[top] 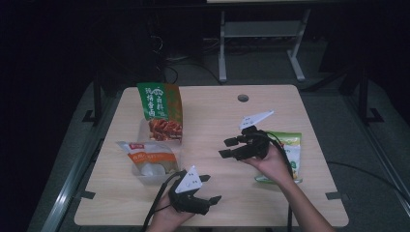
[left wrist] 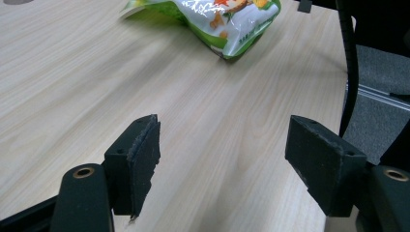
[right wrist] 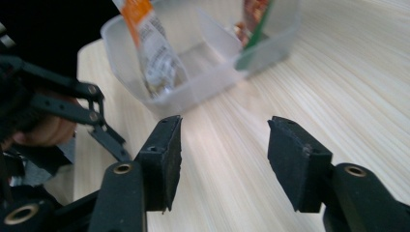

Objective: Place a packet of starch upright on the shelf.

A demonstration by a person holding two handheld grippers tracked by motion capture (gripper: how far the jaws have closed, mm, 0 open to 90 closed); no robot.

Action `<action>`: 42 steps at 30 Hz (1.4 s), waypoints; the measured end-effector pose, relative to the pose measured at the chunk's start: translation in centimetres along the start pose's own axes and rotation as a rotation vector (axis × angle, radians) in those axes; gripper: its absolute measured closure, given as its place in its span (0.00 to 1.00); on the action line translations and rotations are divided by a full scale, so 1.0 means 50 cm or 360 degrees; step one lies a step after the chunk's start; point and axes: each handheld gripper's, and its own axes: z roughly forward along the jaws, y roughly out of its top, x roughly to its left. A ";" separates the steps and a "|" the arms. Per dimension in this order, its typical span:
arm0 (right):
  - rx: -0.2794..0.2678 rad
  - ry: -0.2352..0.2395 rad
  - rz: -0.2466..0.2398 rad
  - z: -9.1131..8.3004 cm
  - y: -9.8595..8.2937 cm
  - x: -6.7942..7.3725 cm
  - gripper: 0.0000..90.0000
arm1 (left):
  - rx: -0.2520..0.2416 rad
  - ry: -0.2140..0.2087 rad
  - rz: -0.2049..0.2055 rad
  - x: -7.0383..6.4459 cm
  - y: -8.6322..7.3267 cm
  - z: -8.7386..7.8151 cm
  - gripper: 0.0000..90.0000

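— On the pale wooden table (top: 212, 125), seen from the high view, where is the green-and-white snack bag (top: 291, 147) lying from each gripper?

— It is lying flat near the right edge, its long axis running roughly 12 to 6 o'clock. The right gripper (top: 231, 148) is hovering just beside it, but its jaws are pointing toward 9 o'clock, away from the bag, which is sitting behind the right hand (top: 271, 162) at about 3 o'clock. The left gripper (top: 210, 188) is sitting near the front edge with the bag well apart at about 2 o'clock, so the right hand is the nearer one.

— And the jaws there?

— Both pairs are standing spread, gripping nothing.

— Moving to the left gripper view?

— The bag (left wrist: 217, 21) is lying at 12 o'clock, well beyond the tips, with only bare table between the wide-open jaws of the left gripper (left wrist: 232, 154).

— And the right gripper view?

— The right gripper (right wrist: 225, 159) is gaping open and empty. It is facing the clear plastic two-compartment tub (right wrist: 193, 92) at 11 o'clock, where an orange-and-white pouch (right wrist: 152, 53) is leaning in the near compartment and a green-and-red packet (right wrist: 254, 24) is standing in the far one. The right hand would need turning round, I judge, before taking the bag.
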 end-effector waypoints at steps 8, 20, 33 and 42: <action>0.0013 -0.0150 0.0080 -0.079 -0.058 -0.037 0.46 | -0.0003 -0.0008 -0.0007 0.007 0.018 0.030 0.31; 0.0073 -0.0407 0.0265 -0.173 -0.161 -0.101 0.45 | 0.0001 -0.0038 -0.0033 0.010 0.043 0.078 0.31; 0.0090 -0.0639 0.0491 -0.256 -0.275 -0.163 0.45 | 0.0018 -0.0071 -0.0027 0.008 0.064 0.117 0.31; 0.0054 -0.0526 0.0582 -0.259 -0.318 -0.189 0.66 | 0.0034 -0.0080 -0.0021 0.008 0.071 0.133 0.31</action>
